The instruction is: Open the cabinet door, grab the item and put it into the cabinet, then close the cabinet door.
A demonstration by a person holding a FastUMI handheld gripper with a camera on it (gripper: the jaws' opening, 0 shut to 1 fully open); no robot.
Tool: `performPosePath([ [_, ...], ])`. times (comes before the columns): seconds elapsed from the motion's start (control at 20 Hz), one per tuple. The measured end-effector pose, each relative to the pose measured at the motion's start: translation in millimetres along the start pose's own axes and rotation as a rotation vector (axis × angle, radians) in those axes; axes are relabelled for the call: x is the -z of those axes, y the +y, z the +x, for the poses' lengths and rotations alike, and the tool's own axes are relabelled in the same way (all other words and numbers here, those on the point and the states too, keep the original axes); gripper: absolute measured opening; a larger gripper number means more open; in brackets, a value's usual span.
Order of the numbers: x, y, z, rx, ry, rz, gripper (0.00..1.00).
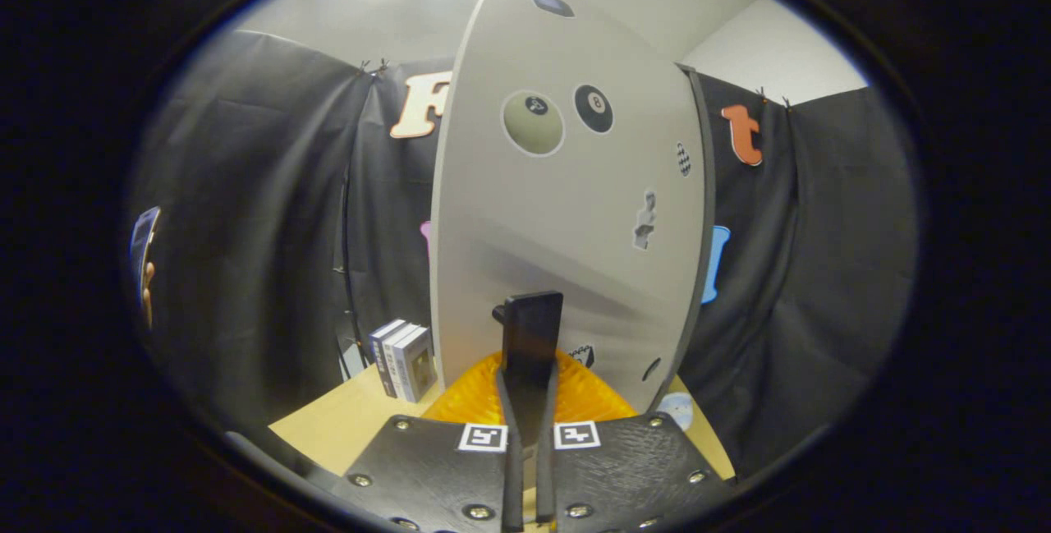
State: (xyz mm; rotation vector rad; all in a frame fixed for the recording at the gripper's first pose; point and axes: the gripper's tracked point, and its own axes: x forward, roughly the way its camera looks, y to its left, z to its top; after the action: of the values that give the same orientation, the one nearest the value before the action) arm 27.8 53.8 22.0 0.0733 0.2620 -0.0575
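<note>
The pale grey cabinet door (566, 213), dotted with small stickers, stands upright just ahead of me and faces the gripper. My gripper (532, 328) has its fingers pressed close together, with the tips right at the door's lower part. A short dark stub of the door handle (497, 313) sticks out to the left of the tips, and the fingers cover the rest of it. Below the fingers, at the foot of the door, lies an orange ribbed item (476, 397) on the wooden table (345, 426).
A few upright books (404, 360) stand on the table left of the door. Black cloth walls close in on both sides and behind. A person's hand holding a phone (144, 262) shows far to the left. A pale round sticker or disc (677, 411) lies by the door's lower right.
</note>
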Motion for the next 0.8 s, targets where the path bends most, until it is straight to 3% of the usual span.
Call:
performPosePath([
  [0.35, 3.6, -21.4, -12.4, 0.083, 0.009, 0.009, 0.06],
  [0.8, 10.5, -58.1, -27.7, 0.258, 0.023, 0.051, 0.05],
])
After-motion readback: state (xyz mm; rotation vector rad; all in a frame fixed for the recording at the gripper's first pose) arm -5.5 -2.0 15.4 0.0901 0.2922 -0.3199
